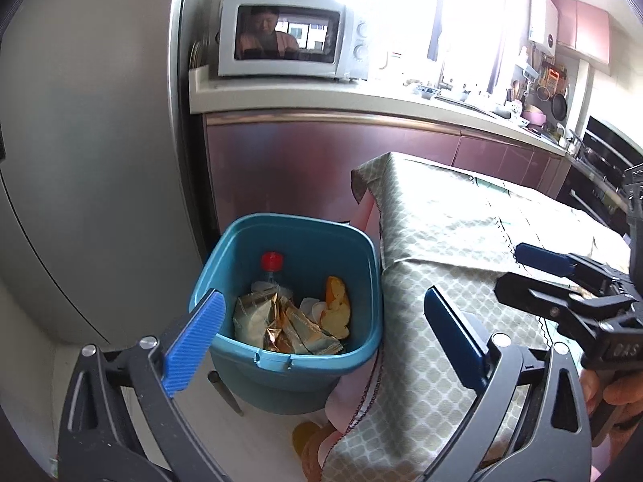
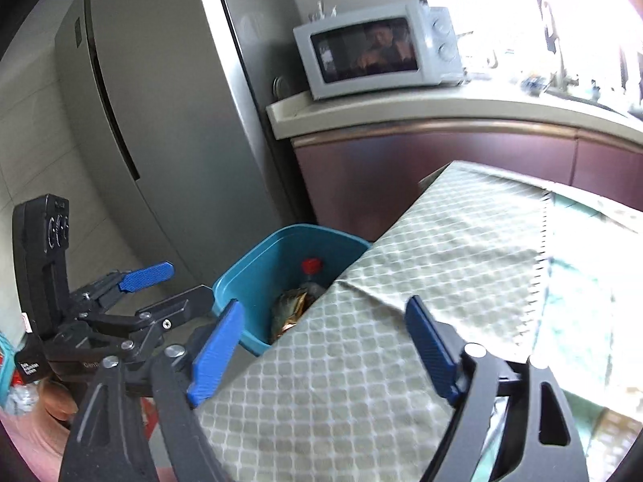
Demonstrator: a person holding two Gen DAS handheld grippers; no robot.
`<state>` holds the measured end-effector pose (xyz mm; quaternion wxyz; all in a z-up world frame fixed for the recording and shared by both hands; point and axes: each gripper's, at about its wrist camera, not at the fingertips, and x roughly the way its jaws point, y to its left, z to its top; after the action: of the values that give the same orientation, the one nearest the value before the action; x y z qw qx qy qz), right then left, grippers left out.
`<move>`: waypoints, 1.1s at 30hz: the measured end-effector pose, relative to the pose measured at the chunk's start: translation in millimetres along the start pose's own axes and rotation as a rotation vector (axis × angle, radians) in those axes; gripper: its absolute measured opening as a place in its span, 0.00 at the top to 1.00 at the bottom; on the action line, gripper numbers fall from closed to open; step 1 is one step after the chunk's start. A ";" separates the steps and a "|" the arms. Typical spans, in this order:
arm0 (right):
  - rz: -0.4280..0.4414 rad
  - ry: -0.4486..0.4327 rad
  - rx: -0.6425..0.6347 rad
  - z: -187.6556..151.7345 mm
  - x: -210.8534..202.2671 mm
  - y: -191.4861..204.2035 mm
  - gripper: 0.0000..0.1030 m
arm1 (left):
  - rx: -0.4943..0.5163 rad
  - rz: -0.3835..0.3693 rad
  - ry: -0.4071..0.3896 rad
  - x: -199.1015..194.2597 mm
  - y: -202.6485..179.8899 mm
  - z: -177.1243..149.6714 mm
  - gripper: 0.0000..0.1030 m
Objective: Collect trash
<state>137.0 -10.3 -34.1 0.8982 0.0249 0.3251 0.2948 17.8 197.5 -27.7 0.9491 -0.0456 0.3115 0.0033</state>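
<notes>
A blue trash bin (image 1: pixel 361 281) stands on the floor beside the table corner. It holds foil snack wrappers (image 1: pixel 281 321), orange peel (image 1: pixel 337 305) and a bottle with a red cap (image 1: pixel 272 261). My left gripper (image 1: pixel 321 321) is open and empty, just above and in front of the bin. My right gripper (image 2: pixel 325 333) is open and empty over the table edge. The bin (image 2: pixel 257 269) shows past it, partly hidden by the tablecloth. Each gripper shows in the other's view.
A table with a green patterned cloth (image 1: pixel 462 217) stands right of the bin. A grey fridge (image 1: pixel 88 160) is at left. A counter with a microwave (image 1: pixel 289 36) is behind. Something orange (image 1: pixel 305 438) lies on the floor under the cloth.
</notes>
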 end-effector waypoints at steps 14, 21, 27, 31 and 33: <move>-0.194 -0.181 0.004 -27.8 -68.5 -16.2 0.06 | 0.035 0.002 -0.117 -43.8 -37.4 -6.9 0.05; -0.291 -0.267 -0.005 -43.7 -99.6 -18.2 0.06 | 0.064 0.013 -0.196 -63.7 -55.4 -8.8 0.05; -0.349 -0.321 0.025 -54.3 -122.5 -27.2 0.06 | 0.086 0.005 -0.242 -75.4 -70.3 -12.5 0.05; -0.374 -0.351 0.038 -58.1 -133.7 -32.2 0.06 | 0.097 0.014 -0.282 -84.1 -79.2 -14.8 0.05; -0.391 -0.360 0.038 -59.8 -136.4 -33.0 0.06 | 0.101 0.018 -0.300 -88.8 -81.8 -16.6 0.05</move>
<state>34.3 -120.7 -11.3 0.9808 0.0306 0.1645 0.1005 -60.8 116.6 18.5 0.9860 0.0062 0.1665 0.0030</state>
